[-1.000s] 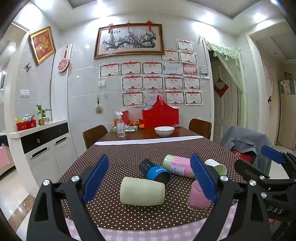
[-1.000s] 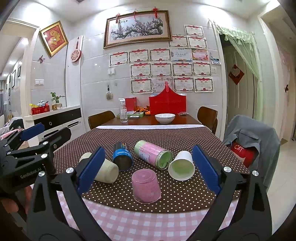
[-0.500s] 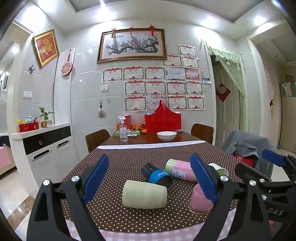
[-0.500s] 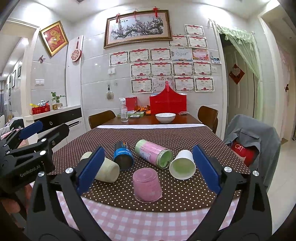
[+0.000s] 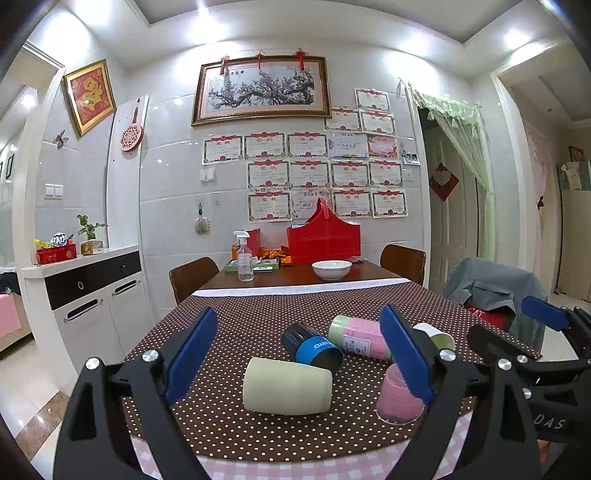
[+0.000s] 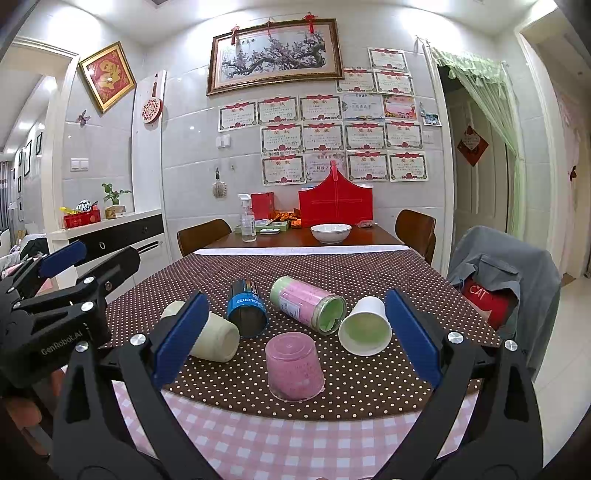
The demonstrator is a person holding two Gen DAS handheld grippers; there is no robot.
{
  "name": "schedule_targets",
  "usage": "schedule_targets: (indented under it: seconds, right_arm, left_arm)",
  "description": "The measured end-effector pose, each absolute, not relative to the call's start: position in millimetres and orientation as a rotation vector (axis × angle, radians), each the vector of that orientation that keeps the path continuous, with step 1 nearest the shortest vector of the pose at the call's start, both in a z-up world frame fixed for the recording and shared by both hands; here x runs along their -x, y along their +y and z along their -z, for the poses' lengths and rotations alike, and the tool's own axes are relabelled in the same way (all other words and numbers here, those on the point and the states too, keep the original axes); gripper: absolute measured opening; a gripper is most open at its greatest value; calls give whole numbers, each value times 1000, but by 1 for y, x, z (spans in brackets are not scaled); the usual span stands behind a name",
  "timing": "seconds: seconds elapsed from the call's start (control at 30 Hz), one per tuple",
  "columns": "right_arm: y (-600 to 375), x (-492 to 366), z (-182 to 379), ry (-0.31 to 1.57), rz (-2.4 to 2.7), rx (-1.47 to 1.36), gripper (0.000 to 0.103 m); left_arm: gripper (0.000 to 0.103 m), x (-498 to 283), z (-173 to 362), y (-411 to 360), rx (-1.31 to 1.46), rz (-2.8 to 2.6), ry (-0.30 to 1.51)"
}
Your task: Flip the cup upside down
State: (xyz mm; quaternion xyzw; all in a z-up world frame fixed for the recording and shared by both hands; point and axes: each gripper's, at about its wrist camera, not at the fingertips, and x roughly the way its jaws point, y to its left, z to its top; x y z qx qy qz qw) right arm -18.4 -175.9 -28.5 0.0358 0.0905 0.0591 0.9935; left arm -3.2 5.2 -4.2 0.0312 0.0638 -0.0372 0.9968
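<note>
A white tiled wall (image 6: 184,155) carries a framed blossom painting (image 6: 275,55); rows of certificates (image 6: 332,136) hang below it. Left of the painting hangs a red-and-gold picture (image 6: 107,75), with a white sideboard (image 6: 122,232) beneath. Right of the painting, a green curtain (image 6: 491,110) drapes a doorway. Ceiling spotlights (image 5: 201,5) glare above.

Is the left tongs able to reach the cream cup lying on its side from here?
Probably yes. The left tongs stand open and empty, and the cream cup lies straight ahead between the fingers, with nothing in front. The blue can touches it only from behind.
</note>
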Motion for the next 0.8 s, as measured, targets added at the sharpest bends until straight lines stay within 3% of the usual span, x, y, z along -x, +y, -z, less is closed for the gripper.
schedule_targets:
  seconds: [0.8]
  right_arm:
    - [-177, 21, 29, 175, -115, -74, 95]
  left_arm:
    - [88, 3, 5, 7, -60, 73, 136]
